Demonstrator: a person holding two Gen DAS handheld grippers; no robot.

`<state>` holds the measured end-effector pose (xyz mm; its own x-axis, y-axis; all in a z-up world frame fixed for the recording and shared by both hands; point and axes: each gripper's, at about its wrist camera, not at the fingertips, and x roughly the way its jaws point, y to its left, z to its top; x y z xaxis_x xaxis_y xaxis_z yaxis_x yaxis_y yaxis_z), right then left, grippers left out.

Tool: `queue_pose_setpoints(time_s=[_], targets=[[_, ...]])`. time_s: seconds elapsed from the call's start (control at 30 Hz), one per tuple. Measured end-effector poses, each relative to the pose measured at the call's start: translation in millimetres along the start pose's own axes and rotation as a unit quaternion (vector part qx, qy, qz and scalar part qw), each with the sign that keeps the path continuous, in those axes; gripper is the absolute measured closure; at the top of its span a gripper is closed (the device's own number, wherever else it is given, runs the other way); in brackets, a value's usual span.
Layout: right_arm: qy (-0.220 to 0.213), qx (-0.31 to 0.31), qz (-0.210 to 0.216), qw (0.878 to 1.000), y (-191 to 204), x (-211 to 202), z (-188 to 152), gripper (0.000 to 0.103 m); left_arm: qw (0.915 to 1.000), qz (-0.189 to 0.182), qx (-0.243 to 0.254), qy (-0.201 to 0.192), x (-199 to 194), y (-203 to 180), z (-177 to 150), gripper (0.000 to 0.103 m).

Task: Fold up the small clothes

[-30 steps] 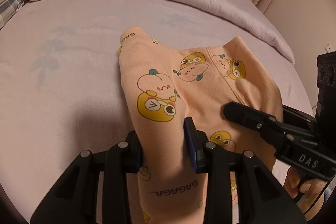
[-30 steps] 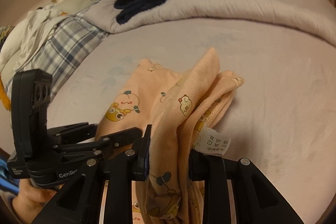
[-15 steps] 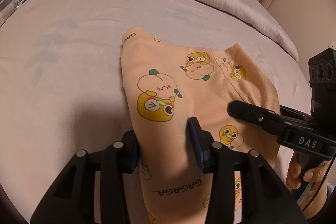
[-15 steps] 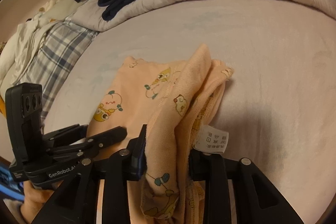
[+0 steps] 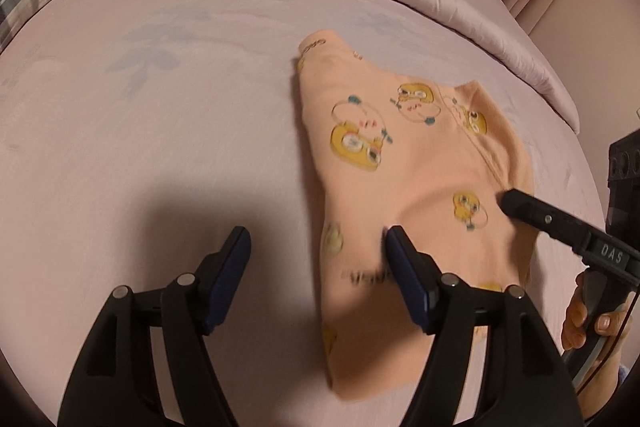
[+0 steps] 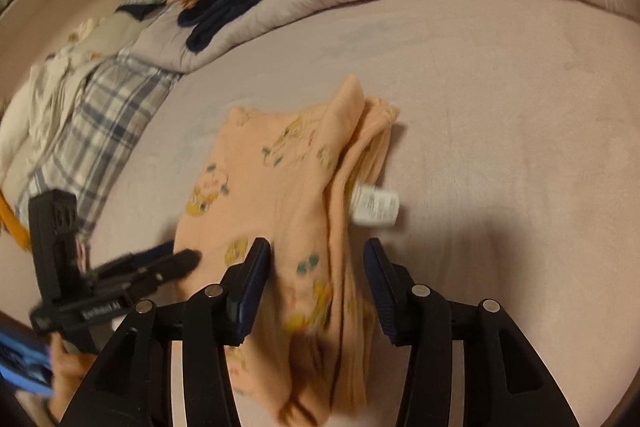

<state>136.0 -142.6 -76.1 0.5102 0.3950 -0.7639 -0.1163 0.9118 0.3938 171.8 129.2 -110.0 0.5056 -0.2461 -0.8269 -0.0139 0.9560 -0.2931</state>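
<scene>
Pink bedsheet [image 5: 168,115] carries the peach garment [image 5: 400,163], folded and lying at two o'clock from the left gripper [image 5: 316,247]. Both sets of jaws are opening: the left's bracket bare sheet, while the right gripper [image 6: 318,261] straddles cloth unpinched, seemingly releasing the finished fold.

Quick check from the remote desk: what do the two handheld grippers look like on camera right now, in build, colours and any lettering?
Both are matte black plastic. The left gripper and right gripper each have two angular fingers with silver pivot screws and dark blue pads. Seen from the left wrist view, the right unit's side carries white lettering "DAS" and a cable hangs below its handle. The left unit's white lettering is too blurred to read.
</scene>
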Motion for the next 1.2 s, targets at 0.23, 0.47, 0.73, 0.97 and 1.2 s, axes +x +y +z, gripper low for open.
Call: queue_pose_setpoints(time_s=[0.23, 0.47, 0.73, 0.97, 1.2], targets=[[0.021, -0.017, -0.043, 0.999, -3.1, 7.8, -11.2, 0.046, 0.9996, 0.022, 0.017, 0.003, -0.6, -8.0, -19.7, 0.032], [0.024, -0.060, -0.091, 0.994, 14.7, -8.3, -29.8, 0.045, 0.9989, 0.041, 0.021, 0.002, -21.1, -21.8, -38.0, 0.032], [0.003, -0.079, -0.097, 0.992, 26.0, -43.6, -44.5, 0.030, 0.9975, 0.049, 0.047, -0.021, -59.0, -46.1, -53.8, 0.005], [-0.035, -0.097, -0.089, 0.991, 44.8, -78.4, -55.0, 0.015, 0.9958, 0.060, 0.057, -0.039, -94.0, -66.6, -60.7, 0.001], [-0.041, -0.107, -0.072, 0.991, 57.4, -96.2, -66.8, 0.010, 0.9965, 0.057, 0.047, -0.041, -121.9, -79.6, -75.4, 0.001]])
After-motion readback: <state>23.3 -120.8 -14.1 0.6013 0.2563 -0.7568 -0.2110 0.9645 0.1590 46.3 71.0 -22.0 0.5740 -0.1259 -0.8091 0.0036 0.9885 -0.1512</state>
